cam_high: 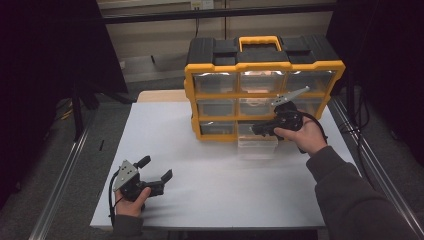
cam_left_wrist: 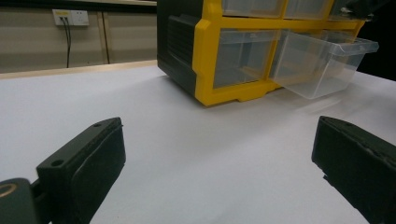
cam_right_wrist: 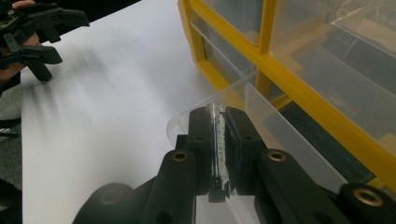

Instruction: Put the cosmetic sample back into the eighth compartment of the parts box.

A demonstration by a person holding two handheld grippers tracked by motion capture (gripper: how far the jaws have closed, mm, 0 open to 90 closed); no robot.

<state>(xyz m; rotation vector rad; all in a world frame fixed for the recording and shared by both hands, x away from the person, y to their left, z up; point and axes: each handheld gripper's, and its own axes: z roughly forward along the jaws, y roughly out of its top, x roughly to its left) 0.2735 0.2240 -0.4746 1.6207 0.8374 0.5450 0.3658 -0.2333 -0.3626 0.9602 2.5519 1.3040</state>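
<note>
Nearest the tabletop's (cam_high: 210, 200) front edge, toward its left corner, the left gripper (cam_high: 157, 172) sits low in the person's hand with its jaws wide and nothing between them; it looks parked there to keep clear of the work. Farther in, toward the back right corner, the right gripper (cam_high: 257, 130) has its jaws clamped on the front lip of a clear drawer (cam_high: 257, 146), which pokes out of the bottom row of the yellow-and-black organizer (cam_high: 265, 65). I'd judge the lip is pinched because it's the only edge thin enough to pull by. From the right gripper view the lip (cam_right_wrist: 217, 140) is plainly sandwiched between the pads, which the high view hides under the hand; the left gripper view shows the drawer (cam_left_wrist: 322, 65) tilting out, apparently empty.
</note>
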